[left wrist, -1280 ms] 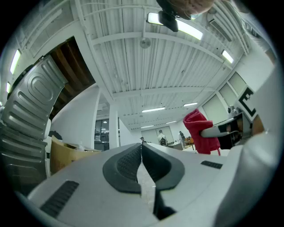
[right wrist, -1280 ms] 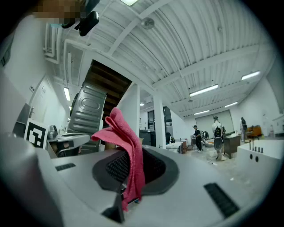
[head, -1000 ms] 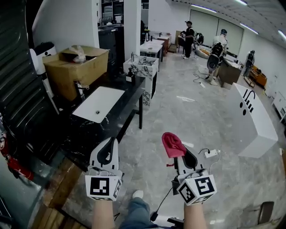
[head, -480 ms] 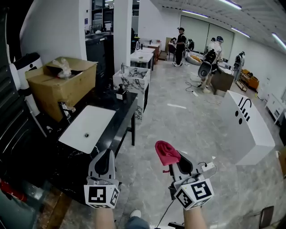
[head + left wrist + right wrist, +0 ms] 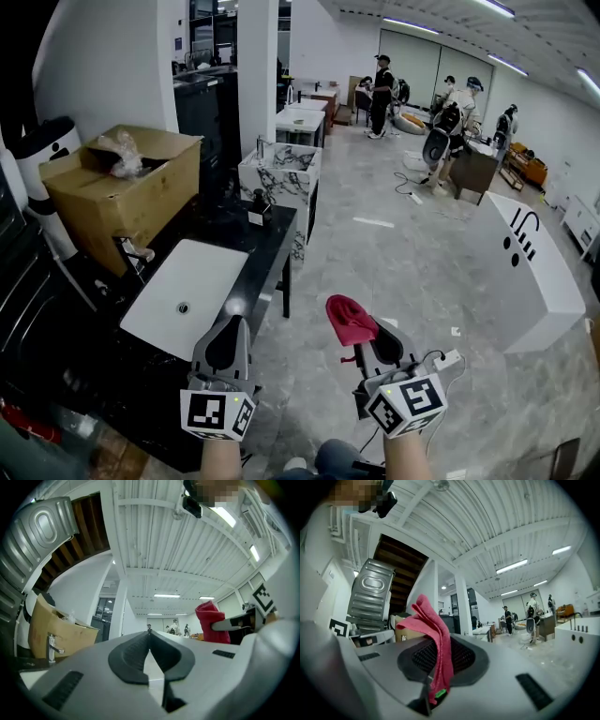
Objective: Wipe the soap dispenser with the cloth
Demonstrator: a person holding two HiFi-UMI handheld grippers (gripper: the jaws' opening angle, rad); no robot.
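Jaws of right gripper (image 5: 438, 667) are pinched on crumpled red cloth (image 5: 433, 625); left gripper (image 5: 149, 641) jaws are pressed together, nothing between; dark pump soap dispenser (image 5: 256, 210) is seen well ahead of them.

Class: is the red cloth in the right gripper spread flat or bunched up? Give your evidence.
Bunched: the cloth stands up in folds, pinched by the right gripper.

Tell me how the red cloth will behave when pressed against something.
Probably floppy: the cloth folds and droops over the right claw instead of standing stiff. Likely light, since a pinch on one part holds the whole bunch up. It should mould around a surface rather than push it hard.
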